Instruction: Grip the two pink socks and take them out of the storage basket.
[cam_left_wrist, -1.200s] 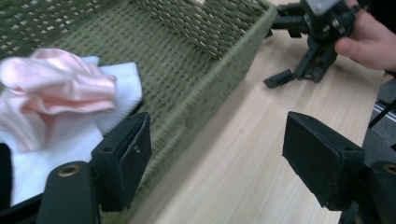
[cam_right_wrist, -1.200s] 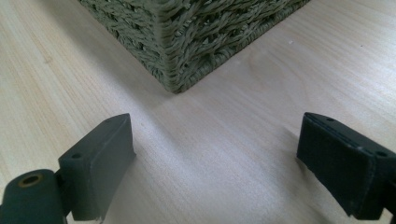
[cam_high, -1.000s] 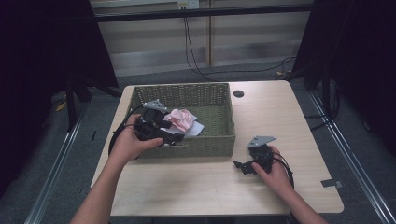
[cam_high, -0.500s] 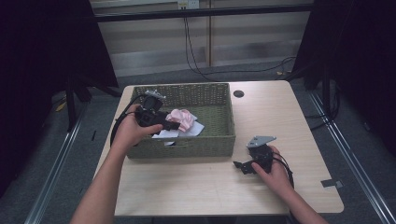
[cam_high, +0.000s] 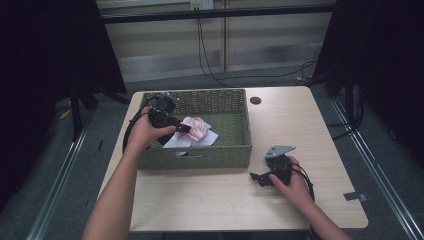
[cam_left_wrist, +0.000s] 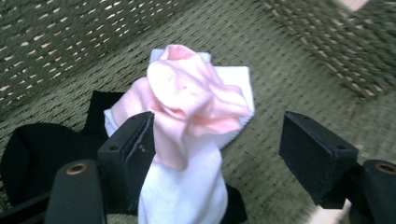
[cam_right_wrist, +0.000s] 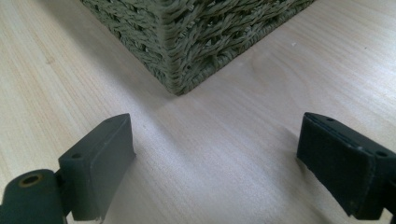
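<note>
You're working at a pale wooden table (cam_high: 310, 125) with a round cable hole (cam_high: 255, 100) near its far edge. Grey carpet floor (cam_high: 60, 175) surrounds it; black curtains (cam_high: 45, 45) hang on both sides, and cables (cam_high: 210, 55) trail down the far panelled wall (cam_high: 165, 50).

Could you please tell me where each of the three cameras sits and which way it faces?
High view: above the person's side, facing forward and down on the table; both forearms, left gripper, right gripper.
Left gripper view: on that gripper, facing between its open jaws at a pink cloth in the basket.
Right gripper view: low over the table, facing the basket's corner between open jaws.
All share the basket.
</note>
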